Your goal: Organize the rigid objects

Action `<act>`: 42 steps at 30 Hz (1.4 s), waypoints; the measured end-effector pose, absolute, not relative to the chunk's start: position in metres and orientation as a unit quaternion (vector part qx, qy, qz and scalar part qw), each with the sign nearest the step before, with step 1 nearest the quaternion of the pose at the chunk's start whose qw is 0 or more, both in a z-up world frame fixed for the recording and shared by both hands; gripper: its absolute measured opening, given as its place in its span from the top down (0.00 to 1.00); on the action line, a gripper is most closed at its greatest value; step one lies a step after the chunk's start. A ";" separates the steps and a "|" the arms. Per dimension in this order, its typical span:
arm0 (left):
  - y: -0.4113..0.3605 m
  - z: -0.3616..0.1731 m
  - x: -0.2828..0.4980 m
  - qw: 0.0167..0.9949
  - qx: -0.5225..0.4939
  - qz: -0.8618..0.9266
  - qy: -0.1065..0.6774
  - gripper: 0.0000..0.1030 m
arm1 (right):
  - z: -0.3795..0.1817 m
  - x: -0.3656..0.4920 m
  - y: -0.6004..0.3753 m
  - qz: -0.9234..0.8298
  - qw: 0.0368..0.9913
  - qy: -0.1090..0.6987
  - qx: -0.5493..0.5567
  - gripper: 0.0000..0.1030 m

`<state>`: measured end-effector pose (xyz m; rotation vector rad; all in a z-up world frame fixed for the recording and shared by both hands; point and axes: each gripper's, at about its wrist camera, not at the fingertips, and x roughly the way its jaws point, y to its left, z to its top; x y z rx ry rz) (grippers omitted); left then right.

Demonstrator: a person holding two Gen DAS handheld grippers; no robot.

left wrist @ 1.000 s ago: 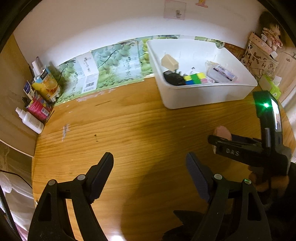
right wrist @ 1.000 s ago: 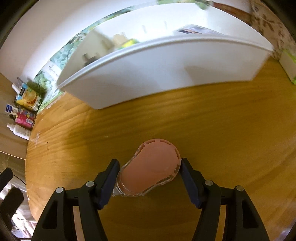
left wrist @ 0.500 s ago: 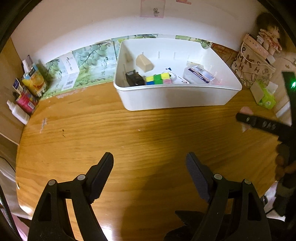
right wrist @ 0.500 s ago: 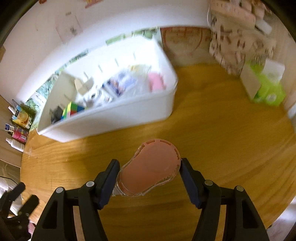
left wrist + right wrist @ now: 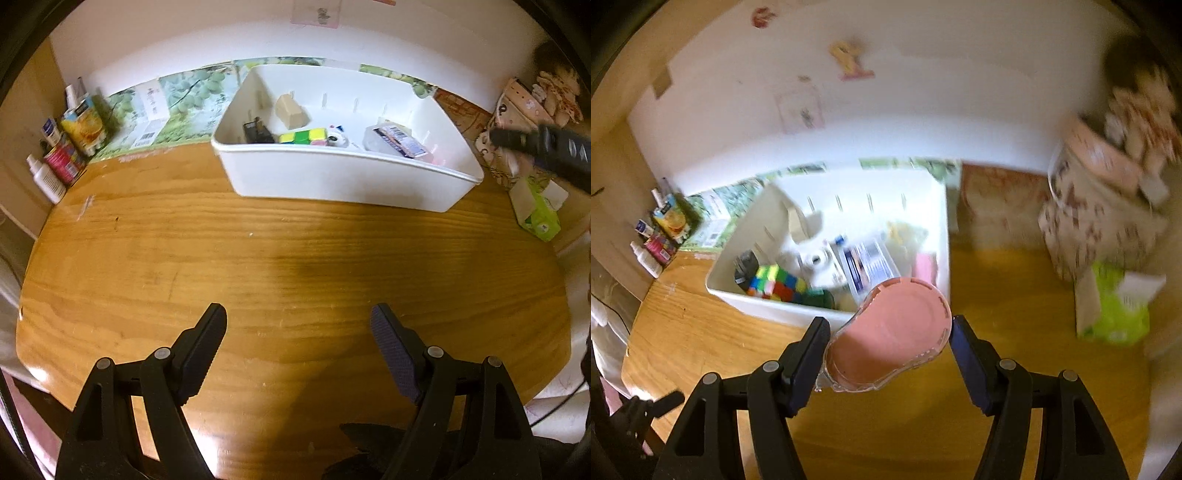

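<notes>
My right gripper is shut on a pink oval case in clear plastic and holds it in the air over the near right corner of the white bin. The bin holds a colour cube, a beige block, a black item and a printed packet. My left gripper is open and empty above the bare wooden table. The right gripper's finger shows at the right edge of the left wrist view.
Bottles and cartons stand at the table's far left. A patterned bag and a green tissue pack sit to the right of the bin. A green printed box lies against the back wall.
My right gripper has risen with the pink case and moved from the table in front of the bin to above the bin's corner. My left gripper has drawn back and up, still open.
</notes>
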<state>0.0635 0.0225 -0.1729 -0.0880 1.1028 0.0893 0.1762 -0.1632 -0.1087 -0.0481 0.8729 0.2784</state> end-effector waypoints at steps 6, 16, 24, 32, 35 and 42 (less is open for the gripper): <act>0.037 -0.174 0.054 0.844 -0.060 0.089 0.526 0.20 | -0.105 0.193 -0.142 0.166 0.915 0.363 -0.050 0.35; 0.059 -0.177 0.044 0.836 -0.087 0.131 0.525 0.20 | -0.105 0.194 -0.106 0.201 0.934 0.275 -0.104 0.35; 0.074 -0.163 0.047 0.852 -0.078 0.127 0.501 0.20 | -0.105 0.192 -0.086 0.194 0.934 0.272 -0.126 0.21; 0.086 -0.149 0.058 0.869 -0.064 0.093 0.481 0.20 | -0.086 0.170 -0.092 0.172 0.937 0.288 -0.096 0.19; 0.087 -0.147 0.062 0.872 -0.059 0.071 0.480 0.20 | -0.084 0.159 -0.102 0.178 0.928 0.326 -0.033 0.19; 0.093 -0.153 0.060 0.866 -0.075 0.015 0.494 0.20 | -0.112 0.114 -0.104 0.141 0.906 0.399 0.002 0.19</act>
